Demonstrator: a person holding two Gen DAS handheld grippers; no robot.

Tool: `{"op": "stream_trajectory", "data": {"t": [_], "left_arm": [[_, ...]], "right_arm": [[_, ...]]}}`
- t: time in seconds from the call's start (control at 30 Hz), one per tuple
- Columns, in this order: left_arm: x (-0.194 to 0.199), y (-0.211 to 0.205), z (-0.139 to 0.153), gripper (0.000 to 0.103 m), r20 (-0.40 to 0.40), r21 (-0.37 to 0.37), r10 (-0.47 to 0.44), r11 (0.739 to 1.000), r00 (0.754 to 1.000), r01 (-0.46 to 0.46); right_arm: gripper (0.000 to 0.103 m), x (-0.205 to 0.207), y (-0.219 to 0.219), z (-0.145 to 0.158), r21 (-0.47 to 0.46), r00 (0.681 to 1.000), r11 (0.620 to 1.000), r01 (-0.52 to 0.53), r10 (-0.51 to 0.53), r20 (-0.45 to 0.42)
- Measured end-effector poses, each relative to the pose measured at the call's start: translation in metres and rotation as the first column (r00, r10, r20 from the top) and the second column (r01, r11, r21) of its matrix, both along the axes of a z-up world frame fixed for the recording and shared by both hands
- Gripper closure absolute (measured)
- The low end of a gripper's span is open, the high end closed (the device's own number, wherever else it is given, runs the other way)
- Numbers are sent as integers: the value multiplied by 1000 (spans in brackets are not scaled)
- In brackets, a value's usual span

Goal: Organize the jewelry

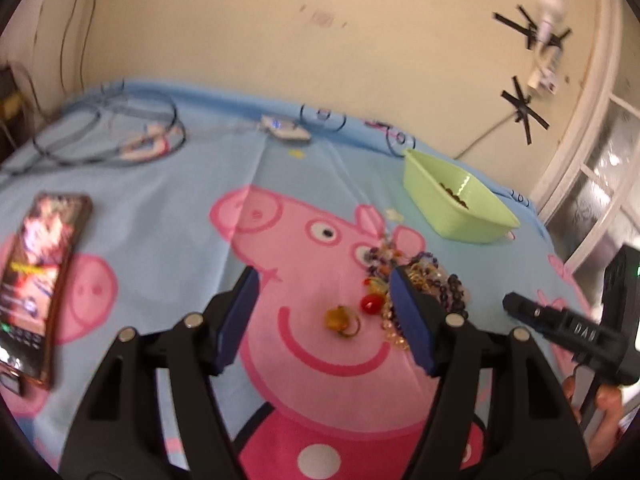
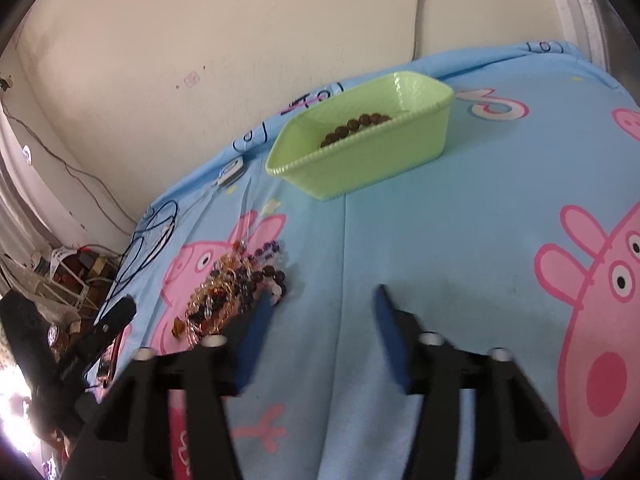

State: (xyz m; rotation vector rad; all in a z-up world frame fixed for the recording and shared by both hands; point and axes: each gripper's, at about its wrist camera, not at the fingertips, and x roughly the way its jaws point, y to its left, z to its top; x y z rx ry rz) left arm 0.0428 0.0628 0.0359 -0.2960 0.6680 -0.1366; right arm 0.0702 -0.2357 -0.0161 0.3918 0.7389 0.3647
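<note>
A heap of beaded jewelry [image 1: 416, 280] lies on the blue cartoon-pig bedsheet; it also shows in the right wrist view [image 2: 236, 288]. An amber ring [image 1: 340, 320] and a red bead piece [image 1: 370, 304] lie loose beside it. My left gripper [image 1: 324, 284] is open and empty, its jaws on either side of the amber ring and red piece, right finger at the heap's edge. A light green plastic tray [image 1: 472, 220] holds a dark bead bracelet [image 2: 356, 124]. My right gripper [image 2: 320, 300] is open and empty, hovering over bare sheet just right of the heap.
A phone [image 1: 36, 280] with a lit screen lies at the left. Coiled cables [image 1: 116, 136] and a small white device [image 1: 284, 130] lie at the bed's far edge by the wall. The right gripper's body [image 1: 568, 328] shows at the right. A window stands at far right.
</note>
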Motion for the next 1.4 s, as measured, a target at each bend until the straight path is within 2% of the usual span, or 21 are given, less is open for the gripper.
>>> {"op": "stream_trajectory", "data": {"t": [0.07,0.1,0.33,0.47,0.63,0.8,0.97,1.13,1.2,1.27,1.33,1.4], "left_arm": [[4,4,-5,38,-32,-35,-4,999,999,2],[5,5,-6,38,-38,-44,-7,999,999,6],[10,4,-10,44,-61,-68,-44,997,997,40],[8,-3,-7,46,-44,-37,-67,997,997,66],[6,-17,-3,46,-14,27,-102,994,995,102],[7,-18,-3,46,-20,38,-112,993,994,112],[10,-20,-5,45,-40,38,-133,990,990,134],[21,-26,-13,45,-116,30,-177,983,977,182],[27,-30,-17,46,-150,33,-195,979,969,202],[31,-34,-21,46,-180,44,-203,976,962,214],[30,-36,-22,46,-178,56,-207,974,962,220],[30,-39,-23,60,-185,78,-201,973,962,219]], "right_arm": [[102,3,4,-2,-8,999,999,-35,35,-7],[103,4,7,-2,-19,999,998,-53,53,-5],[103,11,35,8,-56,989,987,-147,149,16],[103,14,53,10,-98,982,978,-186,188,21],[103,17,64,-1,-145,974,963,-227,227,-18],[103,5,21,-1,-77,992,989,-123,122,-8],[103,-7,-24,-6,-47,1000,999,-18,17,-23],[103,-9,-27,6,-125,999,991,43,-39,32],[103,-6,-19,13,-112,998,994,11,-4,60],[81,-1,-2,20,-128,995,991,-40,51,87],[80,5,19,23,-154,986,982,-113,130,106],[80,19,43,22,-205,975,961,-186,206,83]]}}
